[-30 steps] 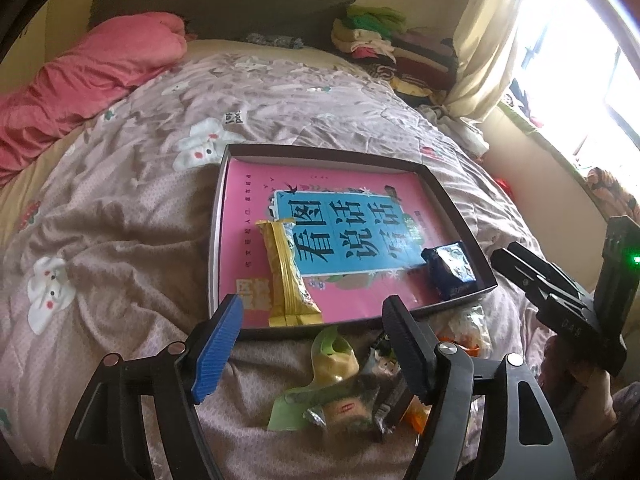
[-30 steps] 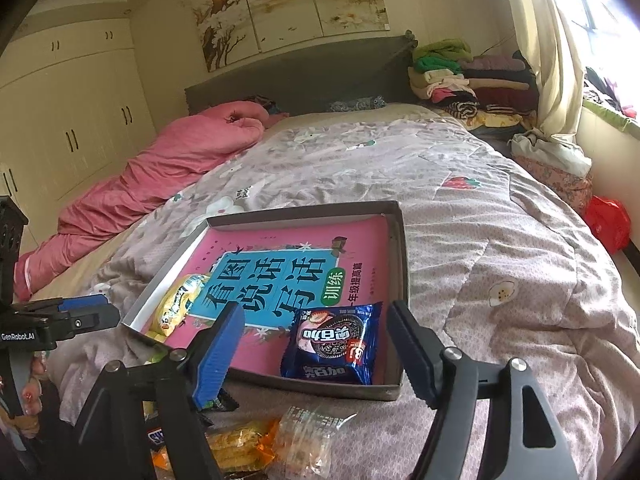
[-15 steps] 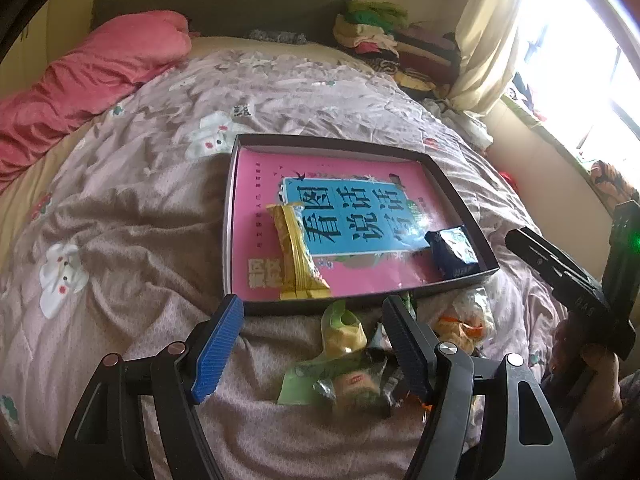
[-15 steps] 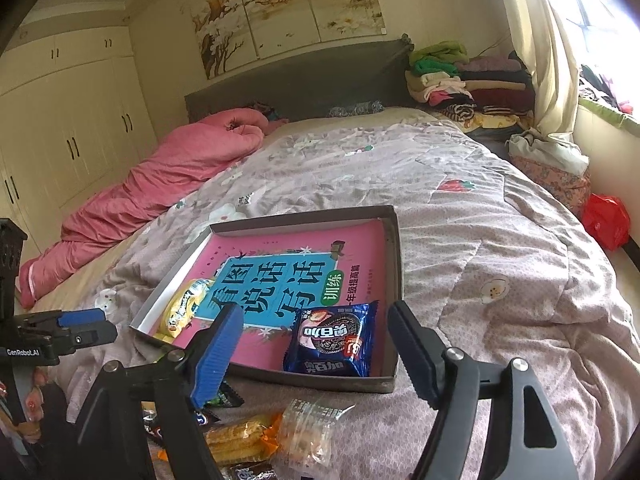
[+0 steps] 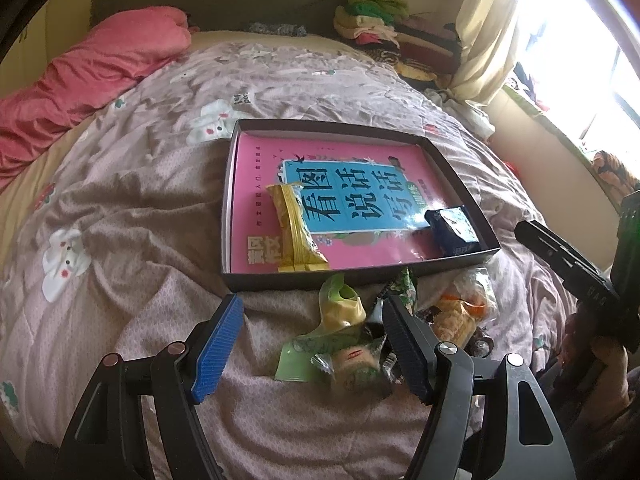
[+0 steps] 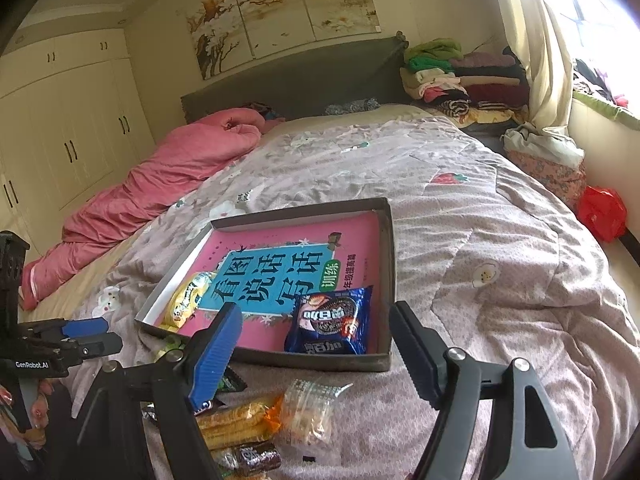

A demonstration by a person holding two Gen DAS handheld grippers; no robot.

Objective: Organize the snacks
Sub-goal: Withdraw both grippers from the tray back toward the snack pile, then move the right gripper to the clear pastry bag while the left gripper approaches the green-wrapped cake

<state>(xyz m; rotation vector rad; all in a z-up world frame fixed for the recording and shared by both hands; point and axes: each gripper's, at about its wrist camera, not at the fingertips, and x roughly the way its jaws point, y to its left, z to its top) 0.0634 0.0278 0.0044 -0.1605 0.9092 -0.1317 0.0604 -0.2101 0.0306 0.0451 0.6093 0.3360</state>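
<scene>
A dark shallow box (image 5: 460, 168) (image 6: 390, 264) with a pink book inside lies on the bed. A yellow snack pack (image 5: 296, 236) (image 6: 188, 300) and a blue cookie pack (image 5: 454, 230) (image 6: 330, 322) lie in it. A heap of loose snacks (image 5: 352, 344) (image 6: 264, 420) lies on the quilt in front of the box. My left gripper (image 5: 310, 344) is open and empty above the heap. My right gripper (image 6: 314, 354) is open and empty over the box's near edge; it also shows at the right of the left wrist view (image 5: 560, 256).
A pink blanket (image 5: 88, 76) (image 6: 160, 184) lies at the bed's far left. Folded clothes (image 6: 460, 76) are stacked by the headboard. A curtain and window are on the right. A red bag (image 6: 604, 212) sits on the floor beside the bed.
Both grippers have pulled back and risen a little, so the box looks farther away and more of the snack heap shows. Both stay open and empty.
</scene>
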